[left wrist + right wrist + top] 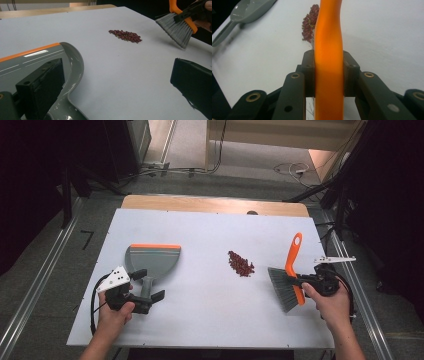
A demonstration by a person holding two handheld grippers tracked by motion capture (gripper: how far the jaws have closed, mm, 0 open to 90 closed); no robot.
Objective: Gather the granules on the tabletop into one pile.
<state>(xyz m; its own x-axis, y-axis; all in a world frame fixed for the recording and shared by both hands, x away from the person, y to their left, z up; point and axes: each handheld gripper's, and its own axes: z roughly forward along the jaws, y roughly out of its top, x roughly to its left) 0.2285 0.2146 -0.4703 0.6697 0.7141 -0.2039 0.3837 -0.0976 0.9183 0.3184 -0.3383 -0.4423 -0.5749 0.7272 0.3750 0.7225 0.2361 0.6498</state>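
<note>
A small heap of dark red beans (241, 264) lies on the white bench (200, 320), a little right of its middle, and it serves as the landmark here.

To the right of the beans, the right tongs (301, 281) are clamped on the brush (289, 280) — in the right gripper view both black jaws press flat against the two sides of the orange handle (329, 65), which runs straight up between them toward the beans (310, 23). In the high view the grey bristles (281, 288) fan out toward the person's edge of the bench, near the beans but apart from them, and the handle's looped end (297, 240) points away to the far side. The left gripper view shows the bristles (176, 28) tilted down just above the bench surface, right of the heap (125, 35).

Well to the left of the beans sits the grey dustpan (151, 260), flat on the bench, its orange-edged lip (155, 246) turned to the far side and its stem (146, 287) pointing back toward the person. The left tongs (148, 286) stand wide — one jaw on each side of the stem, neither pressing on it. In the left gripper view one jaw lies over the pan (42, 62) and the other stands over bare bench.
</note>
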